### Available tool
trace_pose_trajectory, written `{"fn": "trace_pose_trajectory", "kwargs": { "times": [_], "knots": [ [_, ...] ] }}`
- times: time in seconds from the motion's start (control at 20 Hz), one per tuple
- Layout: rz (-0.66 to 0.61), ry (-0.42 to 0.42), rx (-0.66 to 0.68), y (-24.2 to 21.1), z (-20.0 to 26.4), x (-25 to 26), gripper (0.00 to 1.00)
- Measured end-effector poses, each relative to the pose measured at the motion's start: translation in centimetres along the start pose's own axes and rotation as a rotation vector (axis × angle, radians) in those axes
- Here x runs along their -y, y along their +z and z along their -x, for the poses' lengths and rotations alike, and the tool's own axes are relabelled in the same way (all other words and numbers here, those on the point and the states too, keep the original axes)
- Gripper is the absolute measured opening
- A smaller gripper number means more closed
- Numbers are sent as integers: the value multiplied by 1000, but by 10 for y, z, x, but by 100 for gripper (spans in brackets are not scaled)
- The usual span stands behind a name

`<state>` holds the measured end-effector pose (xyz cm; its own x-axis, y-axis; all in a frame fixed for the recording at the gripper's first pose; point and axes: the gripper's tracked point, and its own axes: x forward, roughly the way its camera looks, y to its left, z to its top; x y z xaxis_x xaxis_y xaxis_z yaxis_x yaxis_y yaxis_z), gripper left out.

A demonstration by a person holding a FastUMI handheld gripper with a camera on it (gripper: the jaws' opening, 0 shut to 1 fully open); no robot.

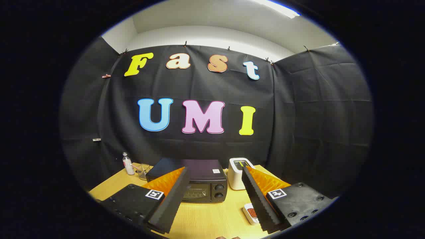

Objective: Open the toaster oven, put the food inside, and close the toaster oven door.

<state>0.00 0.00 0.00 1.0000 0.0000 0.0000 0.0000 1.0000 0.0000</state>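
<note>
At the lower left of the frame the light wooden table [199, 219] runs back to the black cloth wall, and near its far left edge stands one small clear plastic bottle with a white cap [127, 164]. Just right of the bottle sits one small clear container [143, 171], close to the back edge.

The gripper [214, 199] hangs above the table with its two fingers spread wide apart and nothing between them; it is released. The left finger [171, 200] crosses in front of the left part of one black box-shaped toaster oven [202, 181], which stands at the lower centre of the frame, beyond the fingers. Its glass door [196, 192] is closed and upright, and two round knobs [219, 191] sit one above the other at the right of its front. A bare stretch of table lies in front of the oven, between the fingers.

Just right of the oven stands one white rounded appliance with a dark top panel [239, 174], close beside the oven's side. Farther right and nearer, at the inner edge of the right finger [260, 202], lies one small white tray holding reddish-brown food [250, 213], partly hidden by that finger. Beyond it the table's right edge meets the cloth wall.
</note>
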Motion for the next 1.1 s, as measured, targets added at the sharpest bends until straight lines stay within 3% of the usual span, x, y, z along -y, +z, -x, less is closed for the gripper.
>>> {"fn": "trace_pose_trajectory", "kwargs": {
  "times": [0.8,1.1],
  "knots": [
    [-12,15,-74,-25,-21,-26,97],
    [-39,38,-109,-36,-50,-49,97]
  ]
}}
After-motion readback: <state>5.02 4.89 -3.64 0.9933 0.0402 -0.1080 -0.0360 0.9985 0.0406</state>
